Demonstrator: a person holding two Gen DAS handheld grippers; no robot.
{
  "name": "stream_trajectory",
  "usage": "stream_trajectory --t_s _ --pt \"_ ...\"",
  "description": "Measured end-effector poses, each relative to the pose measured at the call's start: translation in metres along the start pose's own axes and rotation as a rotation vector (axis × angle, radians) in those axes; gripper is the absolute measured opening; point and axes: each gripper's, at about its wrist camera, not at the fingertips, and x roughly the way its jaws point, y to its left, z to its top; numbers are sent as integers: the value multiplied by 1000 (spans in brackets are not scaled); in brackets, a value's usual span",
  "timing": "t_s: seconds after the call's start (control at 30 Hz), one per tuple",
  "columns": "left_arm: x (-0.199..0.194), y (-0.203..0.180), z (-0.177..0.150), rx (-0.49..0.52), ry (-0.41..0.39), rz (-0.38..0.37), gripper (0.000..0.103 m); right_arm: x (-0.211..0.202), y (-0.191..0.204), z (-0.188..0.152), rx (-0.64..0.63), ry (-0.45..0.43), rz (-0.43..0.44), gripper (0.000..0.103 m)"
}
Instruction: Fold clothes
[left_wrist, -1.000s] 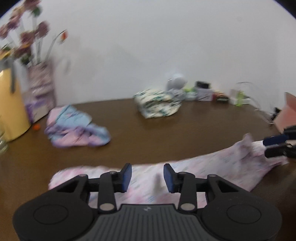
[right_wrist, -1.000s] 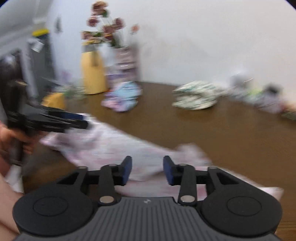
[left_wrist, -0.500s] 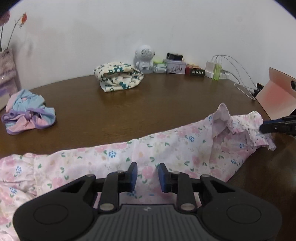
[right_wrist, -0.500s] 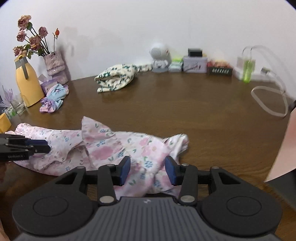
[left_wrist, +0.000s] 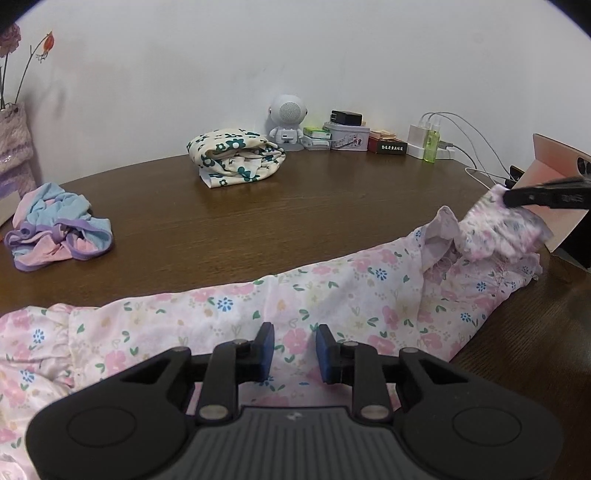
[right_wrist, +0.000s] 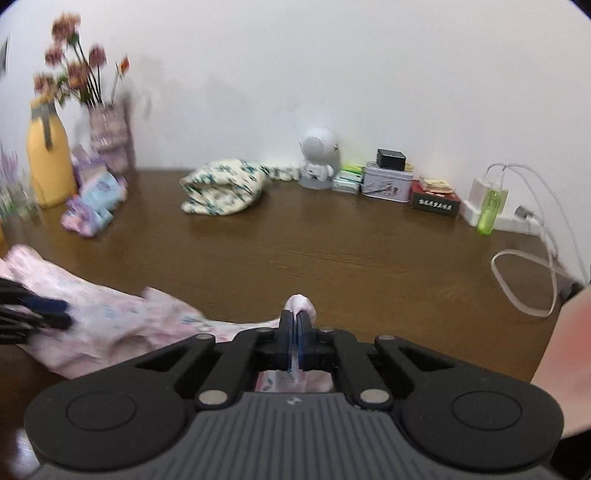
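Observation:
A pink floral garment (left_wrist: 332, 295) lies stretched along the near edge of the brown table (left_wrist: 295, 206). My left gripper (left_wrist: 294, 349) is open, its pads just above the cloth's middle. My right gripper (right_wrist: 294, 328) is shut on the garment's right end (right_wrist: 301, 304) and lifts it; in the left wrist view it shows at the far right (left_wrist: 546, 197) with the cloth bunched at its tip. In the right wrist view the left gripper (right_wrist: 40, 312) sits over the garment (right_wrist: 110, 321) at the left edge.
A folded cream floral garment (left_wrist: 236, 158) lies at the back. A crumpled blue-and-pink garment (left_wrist: 55, 229) lies left. A robot-shaped speaker (left_wrist: 288, 122), boxes, a charger with cables (right_wrist: 517, 221), a yellow bottle (right_wrist: 50, 162) and a flower vase (right_wrist: 107, 140) line the wall. A pink box (left_wrist: 554, 192) stands right.
My right gripper has shut on the garment's right end and raised it. My left gripper has stayed open over the middle of the cloth.

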Motion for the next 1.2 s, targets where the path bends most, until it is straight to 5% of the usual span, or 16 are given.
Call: stream_trajectory --t_s 0.13,0.37,0.57,0.67,0.9,0.93,0.97,1.0,1.2 --pt "-1 1 -2 -3 -8 0 23 29 -14 -5 -54 61 -102 2" --pt "-1 2 -3 -3 -13 -5 23 44 -25 -28 41 70 -123 3" --pt "-1 0 -3 6 -15 0 23 -2 -26 -21 221 -61 -7 40" --pt "-1 1 -4 7 -17 -1 23 -5 -33 -22 302 -50 36 46" --pt "-1 1 -4 10 -19 0 23 5 -28 -33 343 47 112 42" --pt "-1 1 -4 11 -19 0 23 8 -24 -34 326 63 101 30" --pt "-1 0 -4 11 -19 1 23 10 -23 -35 315 73 90 6" --pt "-1 0 -4 11 -19 1 23 12 -24 -35 313 73 83 3" --pt "-1 0 -4 12 -21 1 23 22 -33 -21 190 53 30 3"
